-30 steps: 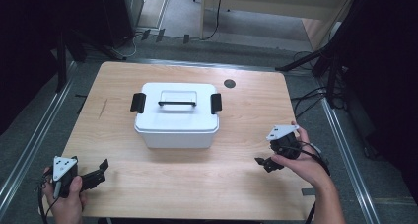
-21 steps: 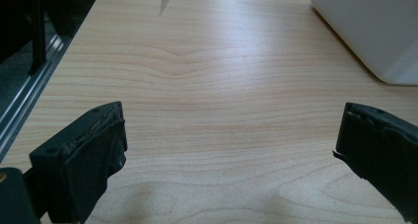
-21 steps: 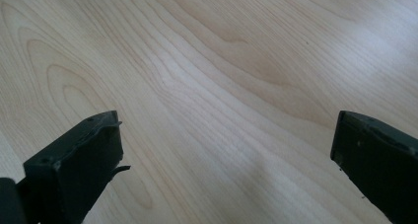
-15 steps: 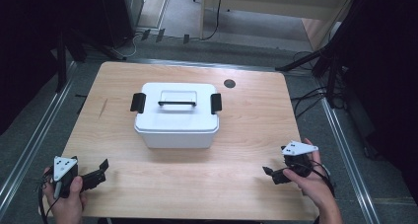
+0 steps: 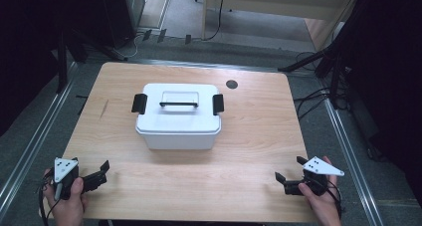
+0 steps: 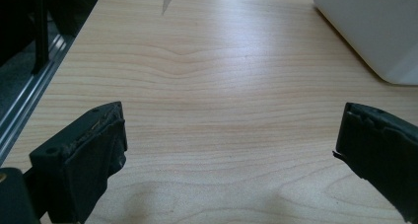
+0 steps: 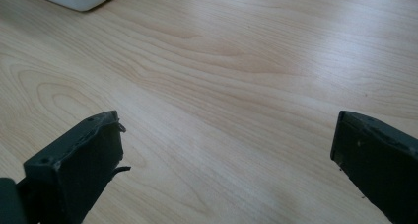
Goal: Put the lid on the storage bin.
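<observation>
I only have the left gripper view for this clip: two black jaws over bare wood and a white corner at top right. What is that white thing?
Observer: A white lidded box standing mid-table, with a black handle on its lid.
Operator: Is the lid fastened?
Observer: It has a black latch at each end; whether they're locked, I cannot tell.
Operator: Where's the other gripper?
Observer: The right gripper sits near the table's front right corner, jaws apart, holding nothing.

1. High view: wooden table (image 5: 249, 136) evenly and brightly lit from above; surroundings fall into deep darkness.
2. Gripper views: soft sheen on the wood grain; near jaws slightly blurred, casting faint shadows.
</observation>
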Demonstrator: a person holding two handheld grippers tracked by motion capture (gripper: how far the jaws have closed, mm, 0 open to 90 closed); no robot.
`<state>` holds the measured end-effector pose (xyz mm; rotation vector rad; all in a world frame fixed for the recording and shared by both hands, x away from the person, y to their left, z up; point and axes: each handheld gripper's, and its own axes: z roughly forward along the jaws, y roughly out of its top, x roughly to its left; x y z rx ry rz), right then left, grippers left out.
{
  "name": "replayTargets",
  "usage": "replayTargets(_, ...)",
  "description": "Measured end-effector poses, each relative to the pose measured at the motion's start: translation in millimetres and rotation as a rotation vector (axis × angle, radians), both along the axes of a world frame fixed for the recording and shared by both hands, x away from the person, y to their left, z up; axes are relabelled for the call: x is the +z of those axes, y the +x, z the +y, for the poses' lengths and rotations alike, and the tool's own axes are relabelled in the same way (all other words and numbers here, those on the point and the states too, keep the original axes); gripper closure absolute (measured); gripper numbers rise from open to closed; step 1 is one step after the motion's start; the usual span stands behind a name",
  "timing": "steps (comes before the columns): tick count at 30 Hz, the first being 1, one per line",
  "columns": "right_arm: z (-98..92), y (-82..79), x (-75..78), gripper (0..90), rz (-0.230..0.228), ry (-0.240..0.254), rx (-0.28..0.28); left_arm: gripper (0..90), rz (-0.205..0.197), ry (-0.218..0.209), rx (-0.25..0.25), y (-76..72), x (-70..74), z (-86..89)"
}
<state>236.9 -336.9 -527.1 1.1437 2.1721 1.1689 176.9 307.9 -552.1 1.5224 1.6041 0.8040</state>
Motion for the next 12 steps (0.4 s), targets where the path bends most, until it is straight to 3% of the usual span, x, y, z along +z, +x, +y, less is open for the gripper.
replayTargets(4,1.1,-3.0,-5.9,0.0,-0.003,0.001,-0.028,0.0,0.004,0.006,-0.001,0.4,-0.1,-0.5)
replayTargets(7,1.3,-4.0,-9.0,0.0,0.005,0.046,-0.044,0.0,0.009,0.007,-0.004,1.5,-0.3,-0.6)
replayTargets(12,4.2,-5.1,-11.2,0.0,-0.002,0.054,-0.059,0.0,0.019,0.013,-0.006,2.6,-0.2,-1.1)
